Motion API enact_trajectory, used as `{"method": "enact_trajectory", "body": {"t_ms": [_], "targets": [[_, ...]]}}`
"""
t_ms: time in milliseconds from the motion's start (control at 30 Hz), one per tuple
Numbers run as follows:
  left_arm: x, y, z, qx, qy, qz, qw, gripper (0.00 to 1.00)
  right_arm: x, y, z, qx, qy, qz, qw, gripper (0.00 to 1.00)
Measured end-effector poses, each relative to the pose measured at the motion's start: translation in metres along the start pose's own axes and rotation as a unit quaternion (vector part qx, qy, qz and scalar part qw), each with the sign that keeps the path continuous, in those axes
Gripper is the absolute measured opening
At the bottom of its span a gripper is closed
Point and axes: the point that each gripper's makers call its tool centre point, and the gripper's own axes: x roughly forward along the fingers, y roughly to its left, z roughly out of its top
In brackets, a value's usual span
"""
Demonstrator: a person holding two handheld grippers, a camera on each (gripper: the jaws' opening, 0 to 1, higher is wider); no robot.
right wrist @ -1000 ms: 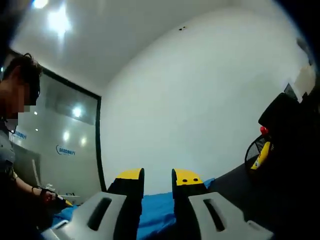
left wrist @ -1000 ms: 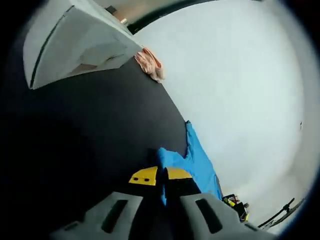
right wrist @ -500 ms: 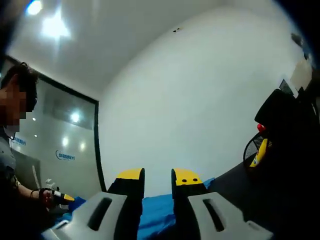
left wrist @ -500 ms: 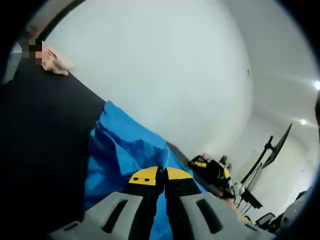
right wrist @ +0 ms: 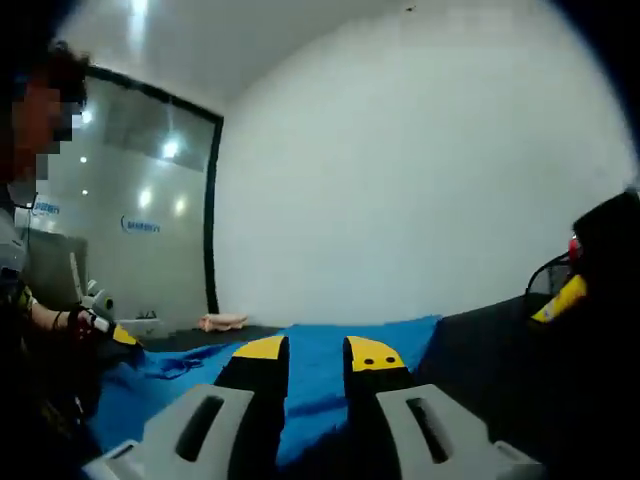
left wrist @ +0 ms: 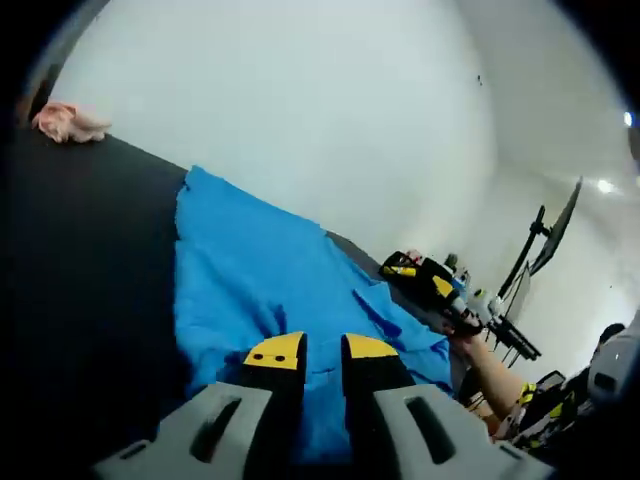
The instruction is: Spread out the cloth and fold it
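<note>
The blue cloth (left wrist: 250, 270) lies spread over the black table (left wrist: 80, 260), still wrinkled toward its far end. My left gripper (left wrist: 320, 352) is open just above the cloth's near part, and blue fabric shows in the gap between its jaws. In the left gripper view, the right gripper (left wrist: 428, 285) hovers at the cloth's far right edge, held in a hand. In the right gripper view, my right gripper (right wrist: 316, 352) is open over the blue cloth (right wrist: 400, 338), with nothing pinched. The left gripper (right wrist: 105, 328) shows at the left there, in the person's hand.
A crumpled pink cloth (left wrist: 65, 122) sits at the table's far corner, also seen as the pink cloth (right wrist: 222, 322). A black and yellow object (right wrist: 565, 295) stands at the right. Monitors on stands (left wrist: 545, 255) rise beyond the table. A white wall is behind.
My left gripper was shut on a fold of the blue cloth and has opened and let it go. The cloth now lies flatter and wider. The right gripper view has tilted down toward the table.
</note>
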Motion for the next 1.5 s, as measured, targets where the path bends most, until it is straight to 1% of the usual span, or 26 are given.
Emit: {"method": "enact_trajectory", "body": {"t_ms": [33,100,133,200,233,267,300,333,367,400,433,467,533,600,667,700,800,867,900,967,1000,1033,1200,1300,1400,1500], "targets": [[-0.004,0.012,-0.003,0.006,0.015,0.017,0.9997,0.16,0.021,0.023,-0.012,-0.015,0.051,0.038,0.9979,0.21],[-0.007,0.029,-0.006,0.05,0.039,0.046,0.997,0.16,0.057,0.055,-0.017,-0.046,0.067,0.083,0.9932,0.23],[-0.005,0.031,-0.003,0.074,0.037,0.05,0.9953,0.16,0.064,0.06,-0.018,-0.05,0.069,0.09,0.9923,0.23],[-0.001,0.034,-0.003,0.116,0.046,0.055,0.9906,0.16,0.102,0.093,-0.03,-0.061,0.084,0.128,0.9864,0.23],[0.0,0.034,-0.004,0.115,0.047,0.058,0.9905,0.16,0.108,0.098,-0.033,-0.061,0.089,0.134,0.9851,0.23],[0.004,0.032,-0.007,0.106,0.046,0.059,0.9915,0.16,0.124,0.112,-0.043,-0.063,0.107,0.148,0.9812,0.23],[0.006,0.03,-0.012,0.106,0.055,0.056,0.9912,0.16,0.14,0.123,-0.054,-0.064,0.122,0.161,0.9773,0.23],[0.006,0.023,-0.027,0.1,0.083,0.036,0.9909,0.16,0.149,0.129,-0.06,-0.063,0.13,0.168,0.9752,0.23],[0.006,0.021,-0.035,0.09,0.097,0.031,0.9907,0.16,0.164,0.137,-0.068,-0.05,0.138,0.17,0.9745,0.22],[0.003,0.023,-0.036,0.087,0.084,0.039,0.9919,0.16,0.171,0.141,-0.074,-0.041,0.148,0.174,0.9728,0.22],[0.003,0.024,-0.027,0.085,0.049,0.043,0.9942,0.15,0.182,0.148,-0.081,-0.029,0.156,0.176,0.9716,0.22],[-0.001,0.026,-0.032,0.063,0.062,0.046,0.995,0.14,0.186,0.156,-0.085,-0.033,0.16,0.185,0.969,0.22],[-0.006,0.025,-0.031,0.041,0.053,0.032,0.9972,0.14,0.196,0.164,-0.09,-0.032,0.161,0.189,0.9682,0.22],[-0.013,0.037,-0.028,0.046,0.055,0.032,0.9969,0.13,0.204,0.176,-0.095,-0.011,0.171,0.199,0.965,0.21],[-0.014,0.037,-0.029,0.037,0.048,0.027,0.9978,0.13,0.212,0.183,-0.099,-0.004,0.175,0.205,0.9629,0.21],[-0.014,0.036,-0.028,0.034,0.045,0.023,0.9981,0.13,0.214,0.187,-0.103,-0.009,0.184,0.222,0.9577,0.21],[-0.014,0.032,-0.029,0.044,0.043,0.014,0.998,0.13,0.215,0.191,-0.118,-0.022,0.218,0.251,0.9427,0.21],[-0.013,0.03,-0.03,0.046,0.04,0.009,0.9981,0.14,0.214,0.19,-0.132,-0.043,0.246,0.242,0.9374,0.21],[-0.013,0.03,-0.03,0.044,0.04,0.008,0.9982,0.14,0.213,0.185,-0.14,-0.065,0.263,0.232,0.9344,0.2],[-0.011,0.027,-0.032,0.031,0.038,0.013,0.9987,0.13,0.213,0.178,-0.148,-0.089,0.275,0.214,0.9332,0.11],[-0.01,0.028,-0.032,0.028,0.037,0.015,0.9988,0.13,0.215,0.178,-0.142,-0.097,0.263,0.214,0.9358,0.02],[-0.009,0.028,-0.032,0.026,0.037,0.016,0.9989,0.13,0.214,0.18,-0.141,-0.092,0.263,0.215,0.9359,0.0],[-0.009,0.028,-0.035,0.017,0.037,0.018,0.999,0.09,0.214,0.17,-0.121,-0.095,0.242,0.202,0.9442,0.0],[-0.009,0.024,-0.036,0.036,0.032,0.019,0.9986,0.09,0.215,0.163,-0.114,-0.079,0.238,0.205,0.9462,0.0],[-0.01,0.023,-0.036,0.046,0.029,0.02,0.9983,0.1,0.219,0.146,-0.111,-0.102,0.235,0.172,0.9512,0.0],[-0.012,0.023,-0.035,0.056,0.025,0.018,0.998,0.1,0.224,0.137,-0.111,-0.091,0.23,0.158,0.9559,0.0]]}}
